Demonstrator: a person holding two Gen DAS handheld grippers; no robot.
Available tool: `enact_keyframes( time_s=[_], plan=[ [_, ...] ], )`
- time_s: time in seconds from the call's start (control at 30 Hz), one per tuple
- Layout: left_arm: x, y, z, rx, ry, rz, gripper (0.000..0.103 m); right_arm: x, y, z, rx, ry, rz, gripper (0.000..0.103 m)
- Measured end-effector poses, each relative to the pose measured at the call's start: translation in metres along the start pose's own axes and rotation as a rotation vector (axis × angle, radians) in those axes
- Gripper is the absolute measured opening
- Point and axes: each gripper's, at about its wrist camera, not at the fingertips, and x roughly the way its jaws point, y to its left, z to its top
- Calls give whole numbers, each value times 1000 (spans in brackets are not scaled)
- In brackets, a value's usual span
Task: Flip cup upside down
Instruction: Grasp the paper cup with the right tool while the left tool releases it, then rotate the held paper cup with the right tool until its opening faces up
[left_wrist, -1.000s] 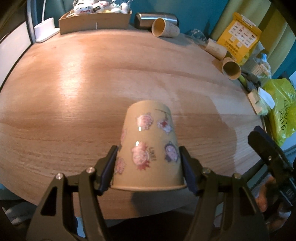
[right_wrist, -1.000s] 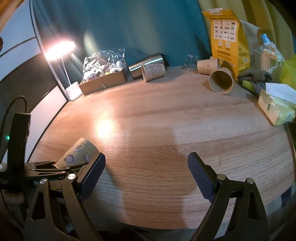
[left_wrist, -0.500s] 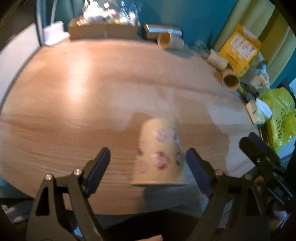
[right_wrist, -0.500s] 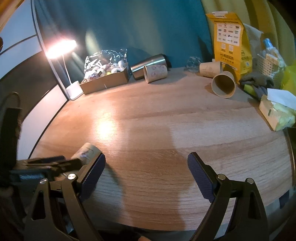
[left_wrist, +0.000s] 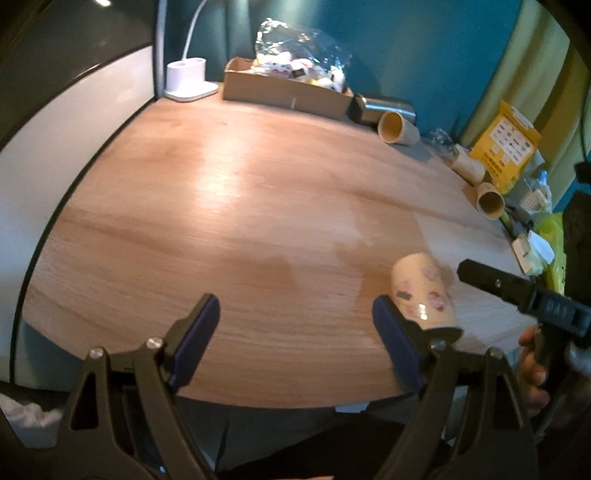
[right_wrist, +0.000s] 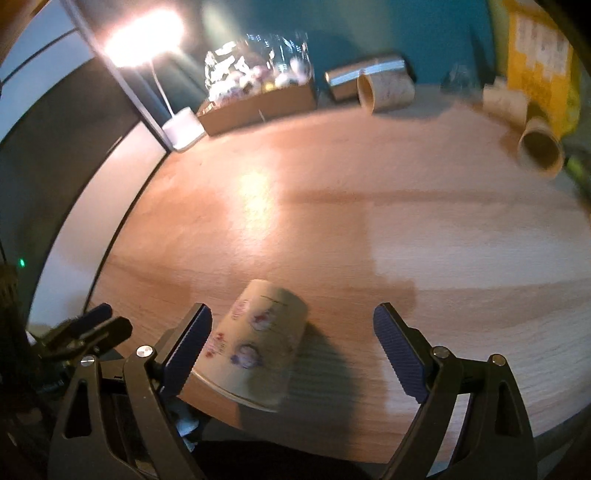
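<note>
A beige paper cup with pink cartoon prints (left_wrist: 424, 295) stands upside down, rim down, near the front edge of the wooden table (left_wrist: 258, 206). My left gripper (left_wrist: 295, 332) is open and empty; the cup is just outside its right finger. In the right wrist view the cup (right_wrist: 258, 343) sits between the fingers of my open right gripper (right_wrist: 291, 354), close to the left finger, and I cannot tell if it touches. The left gripper (right_wrist: 88, 328) shows at the far left of that view.
At the table's back stand a white lamp base (left_wrist: 188, 79), a cardboard box of wrapped items (left_wrist: 288, 85), a steel tumbler (left_wrist: 384, 107) and a lying paper cup (left_wrist: 397, 127). More lying cups (left_wrist: 489, 199), a yellow bag (left_wrist: 506, 144) and tissues crowd the right edge.
My left gripper has opened, let go of the cup and pulled back to the left. The cup now stands alone rim down. My right gripper has moved left around it.
</note>
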Motion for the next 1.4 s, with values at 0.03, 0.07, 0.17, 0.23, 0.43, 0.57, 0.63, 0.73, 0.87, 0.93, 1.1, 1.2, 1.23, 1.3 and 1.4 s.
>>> enact_keyframes(
  time_s=[0.03,0.07,0.17,0.23,0.43,0.57,0.63,0.73,0.87,0.93,1.1,1.2,1.23,1.3,1.4],
  plan=[
    [2,5,0,-3,-1,5,86,7,4,3,11,25,1,86],
    [5,11,0,-9,3,4,86,11,8,5,11,34,-10,86],
    [16,24,2,-20,18,-7,86,25,12,9,39,70,-33,86],
    [22,30,4,-21,26,-20,86,33,13,12,50,91,-60,86],
    [33,38,8,-19,36,-42,86,52,14,15,40,159,-88,77],
    [38,40,10,-20,47,-49,86,59,16,13,27,186,-91,72],
    [39,42,10,-22,47,-47,86,60,16,12,18,190,-89,68],
    [38,40,10,-20,43,-46,86,60,18,14,11,187,-91,66],
    [40,38,11,-17,50,-53,86,60,20,17,6,164,-81,64],
    [39,35,13,-14,50,-56,86,52,20,18,-5,122,-66,63],
    [30,18,20,21,21,-66,86,13,22,18,-104,-126,-158,63],
    [27,10,20,34,7,-75,86,-7,27,5,-244,-345,-340,63],
    [27,7,19,40,3,-73,86,-11,26,-1,-273,-395,-374,63],
    [30,4,16,40,2,-78,86,-14,19,-15,-303,-466,-430,63],
    [39,1,10,32,-7,-136,86,-9,8,-29,-307,-502,-464,63]
  ],
)
